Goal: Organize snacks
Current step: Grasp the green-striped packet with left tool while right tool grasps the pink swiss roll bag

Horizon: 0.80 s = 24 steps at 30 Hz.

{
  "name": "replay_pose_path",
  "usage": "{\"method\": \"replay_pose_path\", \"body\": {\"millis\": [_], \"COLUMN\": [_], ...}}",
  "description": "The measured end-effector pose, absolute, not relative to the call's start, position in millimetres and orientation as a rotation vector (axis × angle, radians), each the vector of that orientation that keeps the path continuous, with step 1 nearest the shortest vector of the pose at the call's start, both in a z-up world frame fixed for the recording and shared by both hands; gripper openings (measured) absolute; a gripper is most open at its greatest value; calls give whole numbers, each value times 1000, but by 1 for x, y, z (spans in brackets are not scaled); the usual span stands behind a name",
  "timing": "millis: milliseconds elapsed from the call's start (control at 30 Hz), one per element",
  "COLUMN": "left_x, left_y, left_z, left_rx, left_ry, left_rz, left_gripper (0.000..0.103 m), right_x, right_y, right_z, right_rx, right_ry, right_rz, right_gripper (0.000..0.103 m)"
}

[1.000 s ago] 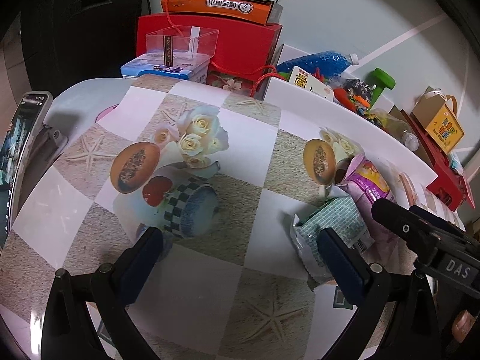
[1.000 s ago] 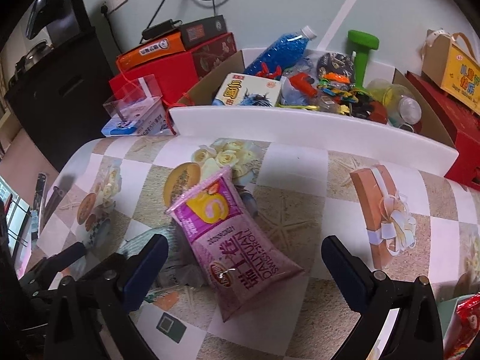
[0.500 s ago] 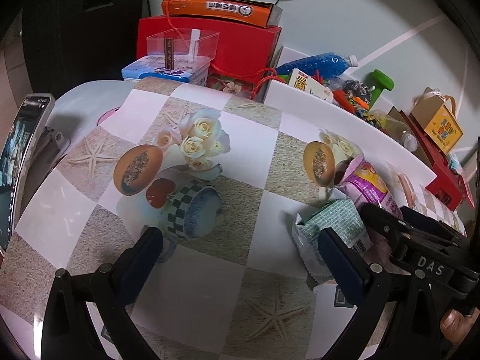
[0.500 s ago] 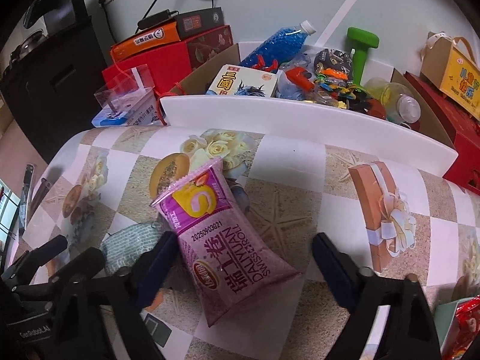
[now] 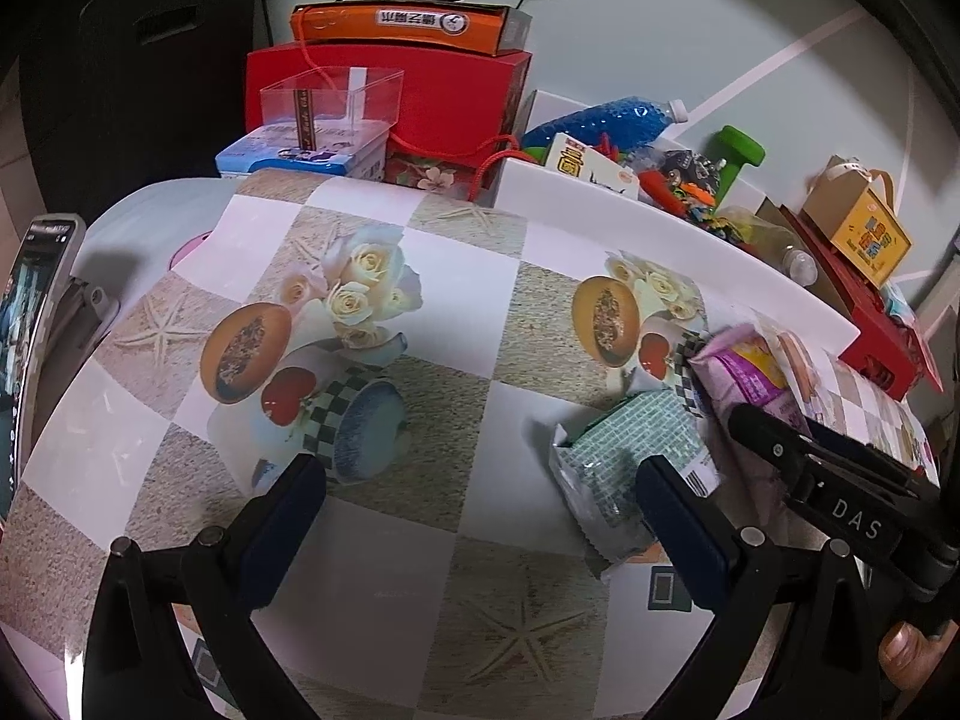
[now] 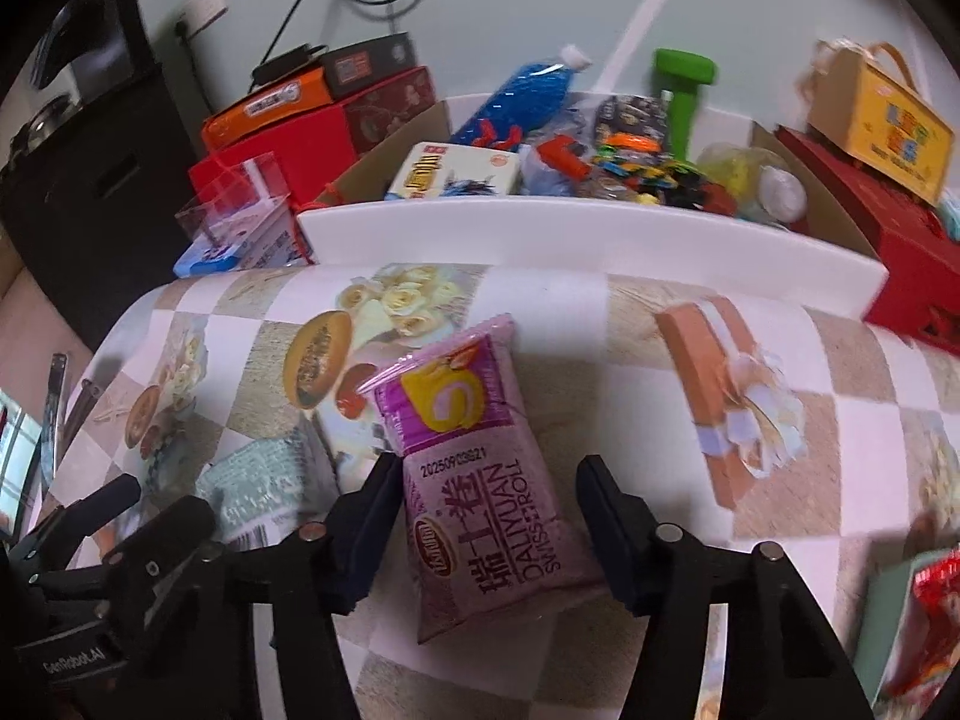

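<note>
A purple Swiss-roll snack pack [image 6: 474, 396] lies flat on the patterned tablecloth [image 6: 600, 324], seen also in the left wrist view [image 5: 750, 366]. My right gripper [image 6: 489, 474] straddles its lower half. The jaws are closing, with the pads close to the pack's sides and the pack not squeezed. A teal-green snack pack [image 5: 624, 462] lies just left of the purple one, next to the right finger of my left gripper [image 5: 477, 474]. The left gripper hangs wide open over the cloth with nothing between its fingers.
Behind the table stands a white-rimmed box [image 6: 588, 228] of toys and bottles, with red boxes [image 5: 390, 90] and a clear plastic box [image 5: 330, 96] to its left. A red snack pack [image 6: 924, 618] lies at the right edge. A phone [image 5: 30, 324] stands at the far left.
The right gripper's jaws have narrowed from wide open to close around the purple pack, which now sits centred between them. The left gripper has stayed put and open.
</note>
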<state>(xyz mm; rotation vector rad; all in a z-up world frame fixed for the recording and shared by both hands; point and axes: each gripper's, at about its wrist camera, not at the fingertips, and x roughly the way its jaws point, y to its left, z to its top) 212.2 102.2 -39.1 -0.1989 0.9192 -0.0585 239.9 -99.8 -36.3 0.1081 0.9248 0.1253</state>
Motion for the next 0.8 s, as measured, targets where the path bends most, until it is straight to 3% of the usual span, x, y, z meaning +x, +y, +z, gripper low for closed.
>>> {"method": "replay_pose_path", "body": {"millis": [300,800], "left_x": [212,216], "left_y": [91,70], "left_z": [-38,-34], "left_rx": [-162,-182], "left_ry": [914,891], "left_rz": [-89,-97], "left_gripper": [103,103], "right_x": [210,194], "right_y": [-128,-133], "right_z": [-41,-44], "right_rx": [173,149], "right_ry": [921,907], "right_rz": [39,13], "right_gripper": [53,52]}}
